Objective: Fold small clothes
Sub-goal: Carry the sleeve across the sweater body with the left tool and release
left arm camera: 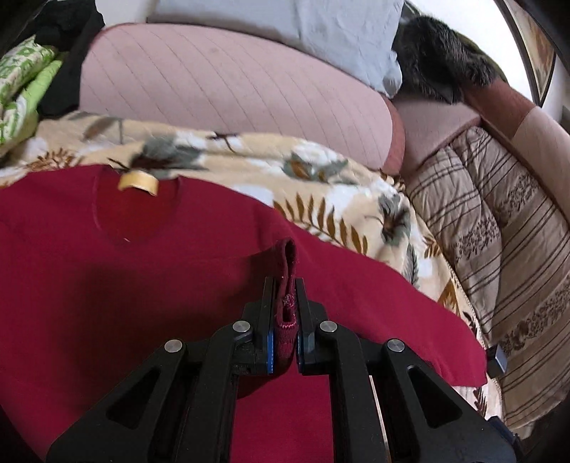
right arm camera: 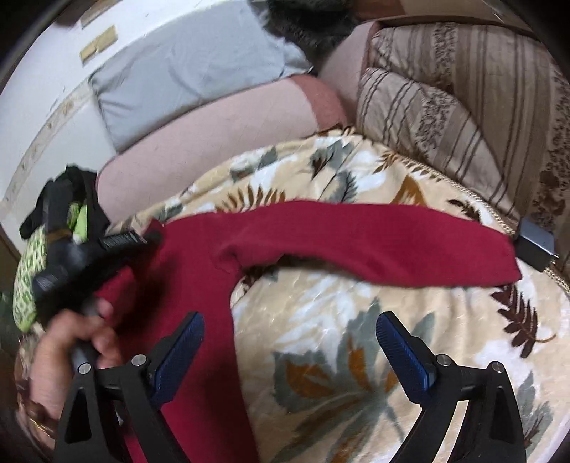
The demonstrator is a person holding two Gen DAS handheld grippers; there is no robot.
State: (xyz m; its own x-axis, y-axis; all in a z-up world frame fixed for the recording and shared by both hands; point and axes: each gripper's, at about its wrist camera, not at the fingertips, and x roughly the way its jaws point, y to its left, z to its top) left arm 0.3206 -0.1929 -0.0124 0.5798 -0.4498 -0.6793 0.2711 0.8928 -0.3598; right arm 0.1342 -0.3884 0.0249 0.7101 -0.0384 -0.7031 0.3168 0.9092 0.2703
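- The left gripper (left arm camera: 285, 285) has its two fingers pressed together on a cuff (left arm camera: 288, 281) of the red sweater (left arm camera: 142, 277); the ribbed cuff edge stands up between the blue pads (left arm camera: 270, 352).
- In the right wrist view the left gripper (right arm camera: 151, 237) appears at the left side over the sweater body, and a hand (right arm camera: 67, 342) grips its handle.
- The right gripper (right arm camera: 290, 333) is wide open and holds nothing; its blue pads (right arm camera: 180, 343) are well apart, one over the red fabric, the other over the blanket.
- The red sweater (right arm camera: 199, 277) lies flat on the floral blanket (right arm camera: 338, 320), neck opening away from the left camera, with a yellow label (left arm camera: 138, 181) at the collar.
- One sleeve (right arm camera: 374, 238) stretches out sideways across the blanket, its end near a small dark charger (right arm camera: 536, 245).
- Behind the blanket is a pink quilted cushion (left arm camera: 228, 92), and a pale blue pillow (left arm camera: 320, 32) leans on it.
- A brown striped comforter (left arm camera: 498, 228) is just beside the blanket on the right.
- Green patterned cloth (left arm camera: 21, 82) and black fabric (left arm camera: 67, 39) lie at the far left.
- Some dark furry material (left arm camera: 441, 60) is beside the pillow; I cannot tell what it is.
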